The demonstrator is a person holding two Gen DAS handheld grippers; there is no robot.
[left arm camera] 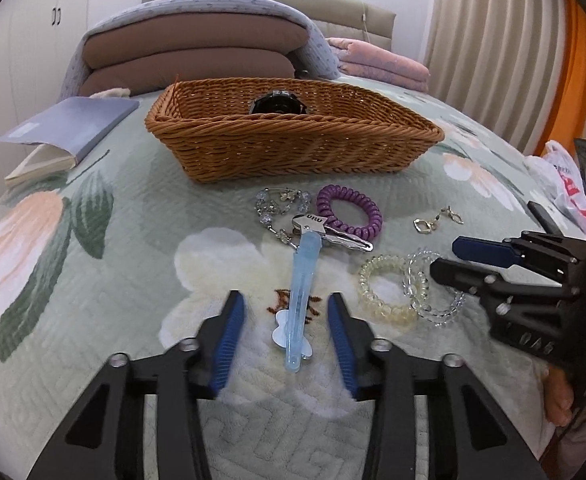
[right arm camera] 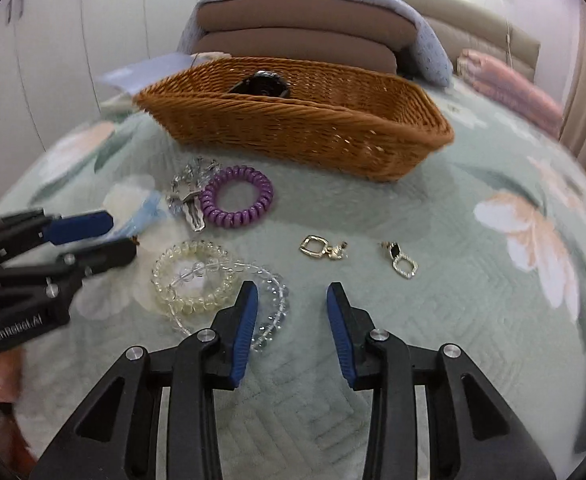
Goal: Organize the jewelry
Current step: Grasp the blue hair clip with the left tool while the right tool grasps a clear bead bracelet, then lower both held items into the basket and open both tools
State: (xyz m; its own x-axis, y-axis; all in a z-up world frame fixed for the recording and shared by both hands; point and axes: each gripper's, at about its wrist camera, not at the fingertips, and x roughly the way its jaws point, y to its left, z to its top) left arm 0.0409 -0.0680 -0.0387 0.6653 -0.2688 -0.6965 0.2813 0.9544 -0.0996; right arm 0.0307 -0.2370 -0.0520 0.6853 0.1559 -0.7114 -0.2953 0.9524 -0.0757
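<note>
A wicker basket (left arm camera: 293,148) (right arm camera: 293,128) stands on the bed with a dark watch (left arm camera: 277,103) inside. In front lie a light blue hair clip (left arm camera: 301,296), a silver clip (left arm camera: 333,232), a purple coil hair tie (left arm camera: 349,212) (right arm camera: 237,198), a beaded charm bracelet (left arm camera: 277,204), a clear yellowish coil tie (left arm camera: 385,292) (right arm camera: 191,276), a clear bead bracelet (left arm camera: 433,292) (right arm camera: 269,300) and two gold earrings (right arm camera: 323,249) (right arm camera: 401,262). My left gripper (left arm camera: 287,308) is open, its fingers either side of the blue clip. My right gripper (right arm camera: 293,304) (left arm camera: 445,258) is open and empty beside the clear bracelets.
The bed has a green floral quilt (left arm camera: 93,280). A book (left arm camera: 65,132) lies left of the basket. Folded pillows and blankets (left arm camera: 197,52) are stacked behind it. A plastic bag (left arm camera: 561,176) and curtains are at the right.
</note>
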